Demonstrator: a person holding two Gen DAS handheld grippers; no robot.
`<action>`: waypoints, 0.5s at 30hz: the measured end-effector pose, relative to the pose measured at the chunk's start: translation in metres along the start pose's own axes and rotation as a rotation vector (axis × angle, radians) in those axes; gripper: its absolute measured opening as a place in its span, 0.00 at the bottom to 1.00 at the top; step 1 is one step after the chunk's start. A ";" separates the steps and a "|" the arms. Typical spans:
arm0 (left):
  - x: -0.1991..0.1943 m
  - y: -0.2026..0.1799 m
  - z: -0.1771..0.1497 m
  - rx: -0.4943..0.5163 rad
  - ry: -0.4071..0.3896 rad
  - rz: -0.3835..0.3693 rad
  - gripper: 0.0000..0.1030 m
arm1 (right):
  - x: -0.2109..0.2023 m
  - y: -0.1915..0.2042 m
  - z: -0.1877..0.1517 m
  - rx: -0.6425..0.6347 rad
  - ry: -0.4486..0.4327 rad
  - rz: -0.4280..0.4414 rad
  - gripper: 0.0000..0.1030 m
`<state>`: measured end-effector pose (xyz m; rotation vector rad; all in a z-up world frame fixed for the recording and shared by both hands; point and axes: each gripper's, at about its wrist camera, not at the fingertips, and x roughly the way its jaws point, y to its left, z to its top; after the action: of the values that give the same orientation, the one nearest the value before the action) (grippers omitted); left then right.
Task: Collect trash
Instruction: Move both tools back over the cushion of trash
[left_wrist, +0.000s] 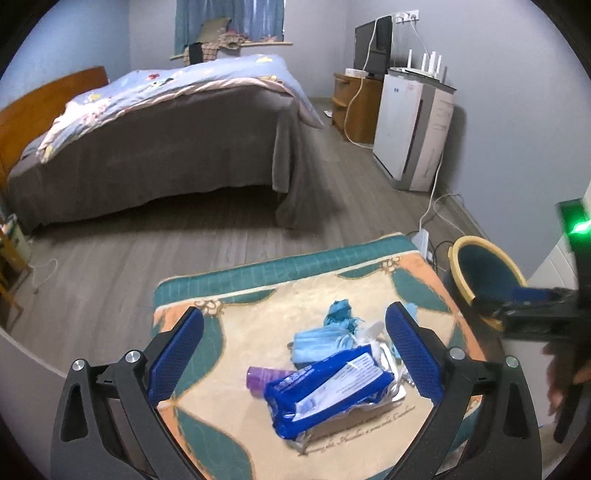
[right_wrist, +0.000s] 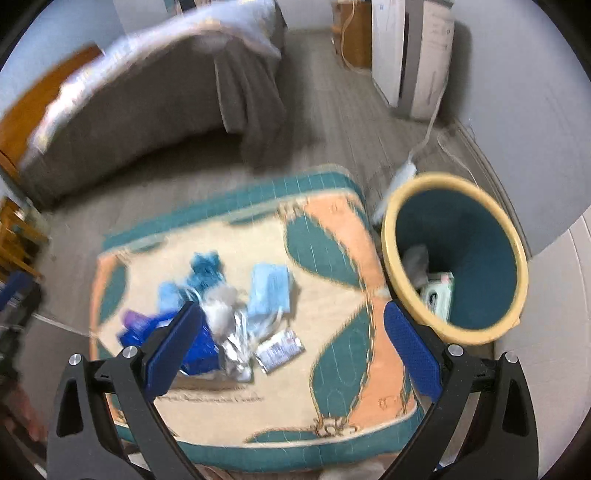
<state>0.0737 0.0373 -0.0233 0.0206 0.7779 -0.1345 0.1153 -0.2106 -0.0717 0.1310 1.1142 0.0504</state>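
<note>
Script line on the patterned mat (left_wrist: 229, 424): a row of dark cursive lettering runs along the near edge, just beside the pile; the words cannot be made out.
White label on the blue packet (left_wrist: 325, 391): lines of small print, too fine to read.
Small silver sachet (right_wrist: 279, 349): blue printing, blurred, perhaps a brand name.
White unit (left_wrist: 410, 125) at the far right wall: faint marks on its side, illegible.

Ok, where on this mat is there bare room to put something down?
Free: the mat between the small white packet and the wastebasket, plus the near edge. Crowded: the middle-left, with the blue package, face masks and foil.
</note>
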 end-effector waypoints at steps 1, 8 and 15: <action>0.002 0.002 -0.002 0.013 0.007 -0.010 0.95 | 0.004 0.003 0.000 0.009 0.003 0.015 0.94; 0.034 -0.007 -0.031 0.150 0.140 -0.043 0.95 | 0.036 0.014 0.012 -0.003 0.054 -0.049 0.94; 0.056 -0.011 -0.052 0.158 0.211 -0.089 0.95 | 0.047 0.014 0.019 -0.003 0.070 -0.047 0.94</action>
<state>0.0753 0.0238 -0.0993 0.1515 0.9775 -0.2818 0.1532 -0.1936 -0.1037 0.1009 1.1863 0.0145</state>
